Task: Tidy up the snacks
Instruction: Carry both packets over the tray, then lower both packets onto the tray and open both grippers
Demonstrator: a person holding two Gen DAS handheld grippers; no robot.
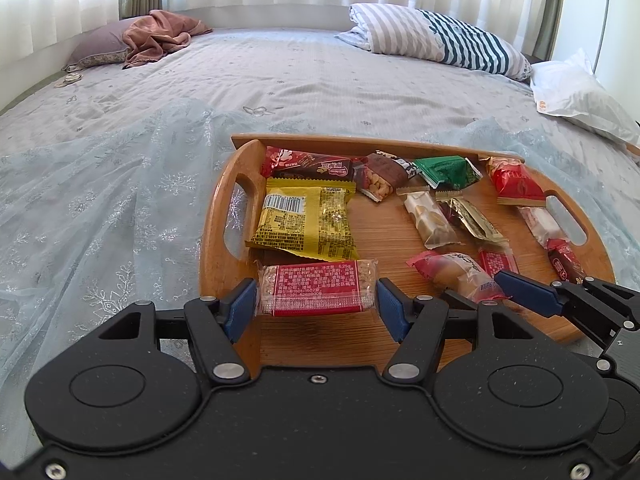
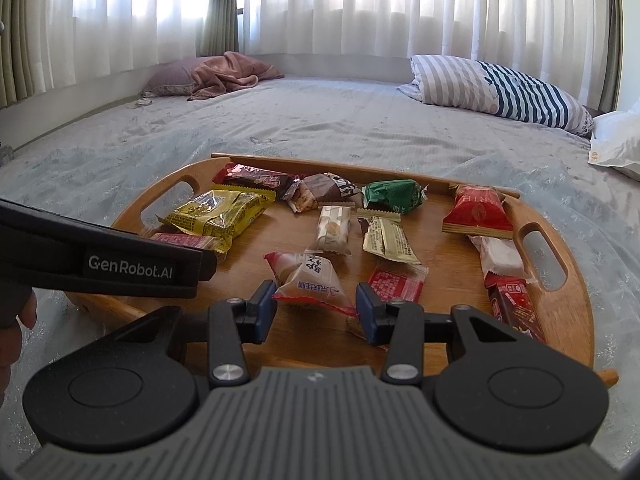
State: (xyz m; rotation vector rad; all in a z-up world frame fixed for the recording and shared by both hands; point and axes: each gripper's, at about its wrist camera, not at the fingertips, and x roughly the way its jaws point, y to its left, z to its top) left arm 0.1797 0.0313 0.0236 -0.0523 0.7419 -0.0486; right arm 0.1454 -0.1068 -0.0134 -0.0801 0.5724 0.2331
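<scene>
A wooden tray (image 1: pixel 400 236) lies on the bed and holds several wrapped snacks; it also shows in the right wrist view (image 2: pixel 452 280). My left gripper (image 1: pixel 316 304) is open, its blue pads on either side of a red-labelled clear biscuit pack (image 1: pixel 316 288) without pressing it. A yellow snack bag (image 1: pixel 304 220) lies just beyond. My right gripper (image 2: pixel 316 306) is open around a red-and-white bun packet (image 2: pixel 308 280), pads close to its sides. The right gripper also shows in the left wrist view (image 1: pixel 532 296) beside that packet (image 1: pixel 456 276).
On the tray are also a green packet (image 2: pixel 394 196), a red packet (image 2: pixel 476 212), a dark chocolate bar (image 2: pixel 256 178) and a small red sachet (image 2: pixel 396 282). A striped pillow (image 2: pixel 500 88) and a pink blanket (image 2: pixel 228 74) lie at the far side of the bed.
</scene>
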